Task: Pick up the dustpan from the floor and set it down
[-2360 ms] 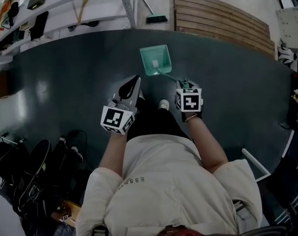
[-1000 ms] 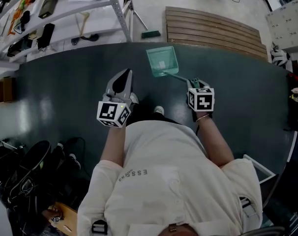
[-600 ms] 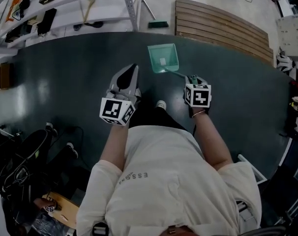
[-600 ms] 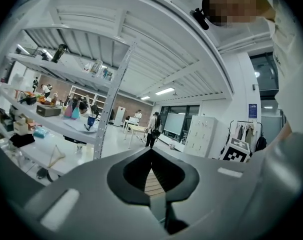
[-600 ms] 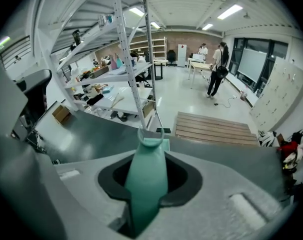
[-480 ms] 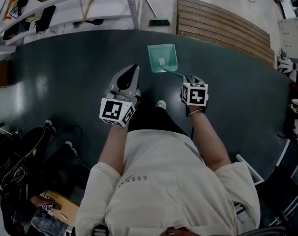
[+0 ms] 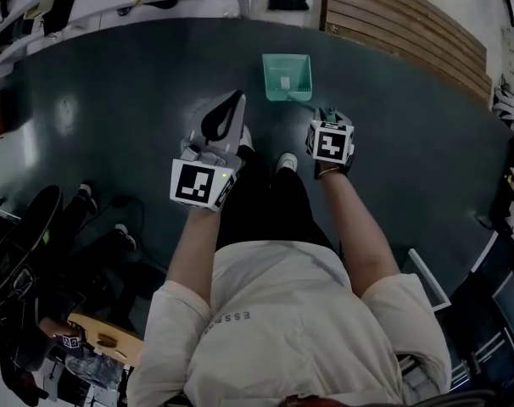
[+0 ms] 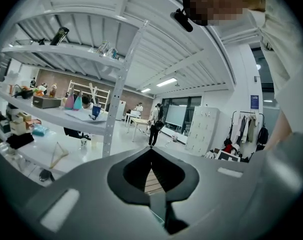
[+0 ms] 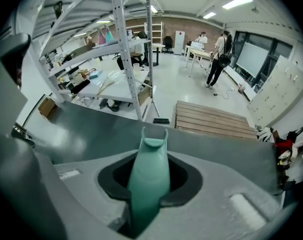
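The teal dustpan [image 7: 287, 76] lies low over the dark green floor [image 7: 113, 100], mouth pointing away from me; I cannot tell whether it touches. Its thin handle runs back and to the right into my right gripper [image 7: 325, 115], which is shut on it and points steeply down. In the right gripper view only the teal handle [image 9: 149, 179] shows, clamped between the jaws with its forked end sticking out past them. My left gripper [image 7: 237, 97] hovers left of the pan, apart from it. Its jaws meet at the tips [image 8: 151, 149] with nothing between them.
A slatted wooden platform [image 7: 410, 15] lies beyond the green floor at the back right. A brush head [image 7: 288, 4] rests just behind the pan, by the white shelving rack [image 9: 126, 54]. My shoes [image 7: 285, 161] stand between the grippers. Bags and cables [image 7: 36, 253] crowd the left.
Both grippers have dropped lower and reached further forward. The dustpan went with the right gripper and now sits closer to the brush head. The grip on the handle looks unchanged.
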Motion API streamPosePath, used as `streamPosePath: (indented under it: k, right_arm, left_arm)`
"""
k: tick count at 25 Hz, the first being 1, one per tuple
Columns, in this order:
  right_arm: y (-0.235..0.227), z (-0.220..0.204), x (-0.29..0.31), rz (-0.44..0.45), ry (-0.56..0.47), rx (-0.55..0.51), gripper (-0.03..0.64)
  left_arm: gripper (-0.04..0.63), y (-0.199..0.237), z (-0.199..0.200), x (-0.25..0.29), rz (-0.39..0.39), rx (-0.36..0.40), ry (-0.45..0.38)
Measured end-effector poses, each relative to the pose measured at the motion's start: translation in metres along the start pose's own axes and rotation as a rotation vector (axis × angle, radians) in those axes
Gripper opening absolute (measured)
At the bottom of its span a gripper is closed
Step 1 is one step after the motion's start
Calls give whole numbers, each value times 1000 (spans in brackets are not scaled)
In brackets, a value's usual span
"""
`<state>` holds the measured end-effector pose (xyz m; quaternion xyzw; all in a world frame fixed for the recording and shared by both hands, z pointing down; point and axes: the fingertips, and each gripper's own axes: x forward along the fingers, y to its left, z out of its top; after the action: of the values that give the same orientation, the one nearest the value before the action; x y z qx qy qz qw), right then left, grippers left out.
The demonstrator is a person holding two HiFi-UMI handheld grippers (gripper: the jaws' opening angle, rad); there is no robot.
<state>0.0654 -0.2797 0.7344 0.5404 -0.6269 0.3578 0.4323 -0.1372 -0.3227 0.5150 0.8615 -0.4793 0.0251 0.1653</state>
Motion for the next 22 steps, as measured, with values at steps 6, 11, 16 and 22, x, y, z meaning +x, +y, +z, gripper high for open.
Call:
streamPosePath:
  k: [6, 11, 16, 22]
  right_arm:
    - [16, -9, 39, -33, -6, -8, 75]
    - [33, -2, 47, -34, -8, -1, 75]
    - [33, -14, 47, 18, 55, 57, 110]
    - [22, -7, 12, 58, -70, 108, 241]
  left_arm:
    - [14, 22, -40, 1, -18, -23, 89]
    - [14, 38, -57, 4, -9, -47, 123]
    - [14, 20, -65, 15, -37, -66, 135]
    - [14, -5, -54, 9, -34, -58, 106]
